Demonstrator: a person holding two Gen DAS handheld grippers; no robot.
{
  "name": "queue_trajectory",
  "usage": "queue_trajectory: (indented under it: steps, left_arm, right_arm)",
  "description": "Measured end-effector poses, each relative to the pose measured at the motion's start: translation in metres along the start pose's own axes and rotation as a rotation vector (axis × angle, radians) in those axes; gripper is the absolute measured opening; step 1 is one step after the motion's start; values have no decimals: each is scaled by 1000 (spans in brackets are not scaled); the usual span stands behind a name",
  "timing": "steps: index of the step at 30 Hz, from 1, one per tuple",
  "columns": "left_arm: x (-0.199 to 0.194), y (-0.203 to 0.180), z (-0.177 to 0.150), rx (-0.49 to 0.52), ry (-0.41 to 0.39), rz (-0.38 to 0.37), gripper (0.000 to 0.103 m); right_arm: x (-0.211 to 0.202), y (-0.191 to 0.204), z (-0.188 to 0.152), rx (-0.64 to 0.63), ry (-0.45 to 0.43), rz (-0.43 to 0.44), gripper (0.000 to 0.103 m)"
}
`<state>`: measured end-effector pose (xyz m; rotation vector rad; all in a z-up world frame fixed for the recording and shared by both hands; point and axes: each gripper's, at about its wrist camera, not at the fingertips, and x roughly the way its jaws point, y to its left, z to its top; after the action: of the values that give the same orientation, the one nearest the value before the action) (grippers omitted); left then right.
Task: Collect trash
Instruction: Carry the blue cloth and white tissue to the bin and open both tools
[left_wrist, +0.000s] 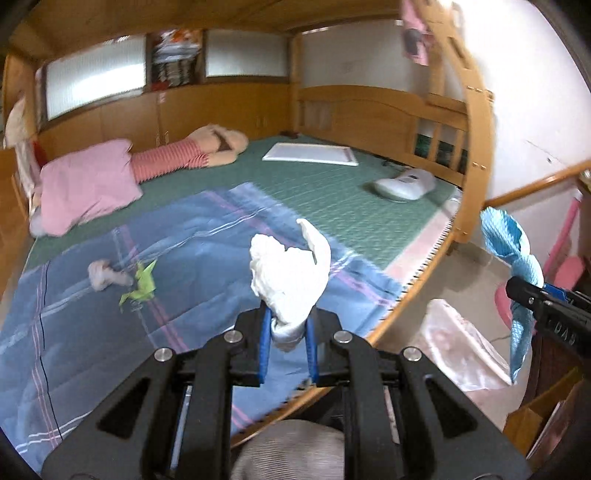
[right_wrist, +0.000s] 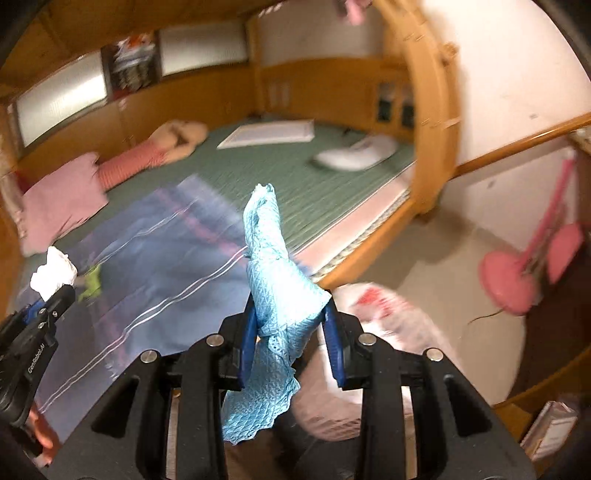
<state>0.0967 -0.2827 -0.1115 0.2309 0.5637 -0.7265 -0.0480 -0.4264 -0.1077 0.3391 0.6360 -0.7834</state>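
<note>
My left gripper is shut on a crumpled white tissue, held up over the blue plaid blanket. It also shows at the left of the right wrist view, the left gripper with the white tissue. My right gripper is shut on a light blue paper cloth that hangs through the jaws. The same blue cloth and right gripper appear at the right edge of the left wrist view. A pinkish tissue wad and a green paper scrap lie on the blanket.
A pale plastic bag sits on the floor beside the wooden bed edge. On the green mattress lie a pink pillow, a plush doll, a white board and a white device. A pink stool stands right.
</note>
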Motion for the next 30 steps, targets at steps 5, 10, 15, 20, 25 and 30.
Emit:
queue_trajectory:
  steps: [5, 10, 15, 20, 25, 30]
  left_arm:
    - [-20, -46, 1, 62, -29, -49, 17]
    - [-30, -65, -1, 94, -42, -65, 17]
    - [-31, -62, 1, 83, -49, -33, 17]
    - [-23, -59, 0, 79, -34, -10, 17]
    - [-14, -65, 3, 91, -21, -8, 19]
    - [7, -91, 8, 140, 23, -81, 21]
  right_arm:
    - [-14, -26, -12, 21, -30, -47, 34]
    - [-1, -75, -18, 104, 27, -43, 34]
    - [54, -132, -11, 213, 147, -62, 34]
    - [126, -169, -15, 304, 307, -56, 34]
    - [167, -173, -33, 348, 433, 21, 80]
    - [143, -191, -33, 379, 360, -9, 81]
